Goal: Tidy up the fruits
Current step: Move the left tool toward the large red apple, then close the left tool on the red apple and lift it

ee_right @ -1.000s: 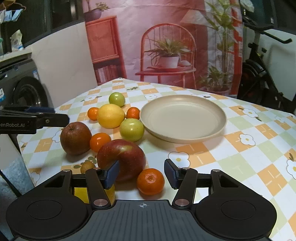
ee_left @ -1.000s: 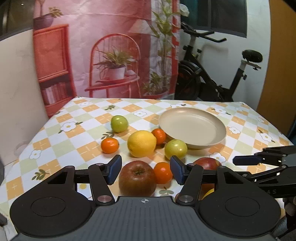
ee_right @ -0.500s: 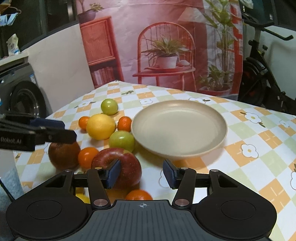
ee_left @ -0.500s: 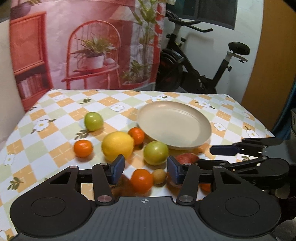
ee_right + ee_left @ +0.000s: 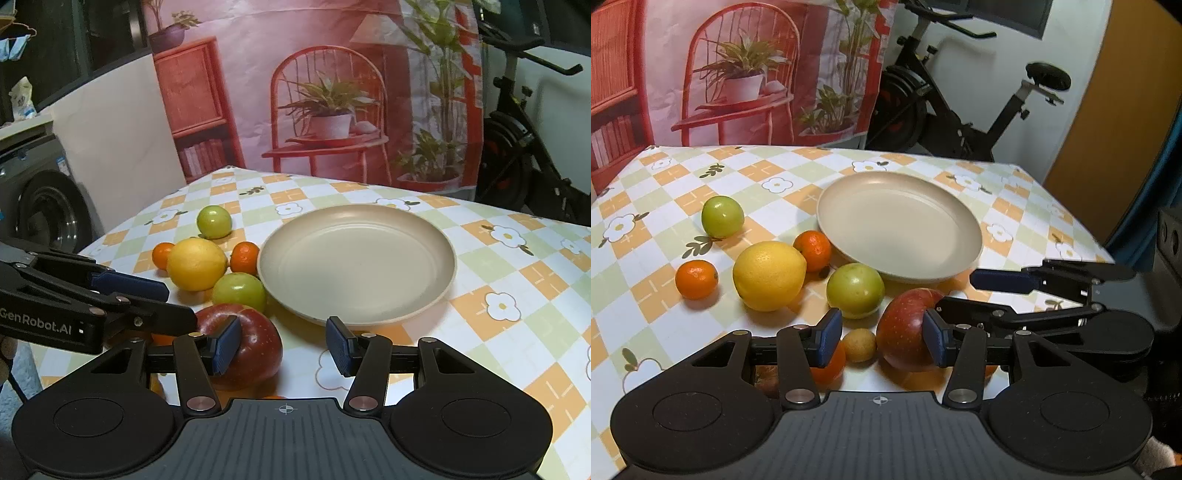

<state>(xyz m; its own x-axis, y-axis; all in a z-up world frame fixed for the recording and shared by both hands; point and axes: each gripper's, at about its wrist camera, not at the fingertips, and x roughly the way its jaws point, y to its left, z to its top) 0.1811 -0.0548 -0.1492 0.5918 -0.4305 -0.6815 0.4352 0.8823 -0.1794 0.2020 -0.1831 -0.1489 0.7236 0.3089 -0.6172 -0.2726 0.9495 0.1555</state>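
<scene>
The left gripper (image 5: 881, 338) has its jaws wide apart around nothing; between its blue pads lie a small tan fruit (image 5: 861, 345) and part of a red apple (image 5: 908, 328). An orange (image 5: 831, 365) is half hidden behind the left pad. The right gripper (image 5: 283, 345) is likewise spread wide and empty, its left pad overlapping the red apple (image 5: 255, 343); whether they touch is unclear. Another orange fruit below it is almost fully hidden by the gripper body. Beyond sit a green fruit (image 5: 239, 291), a lemon (image 5: 196, 264) and the bare beige plate (image 5: 436, 258) on the checked tablecloth (image 5: 517, 280).
</scene>
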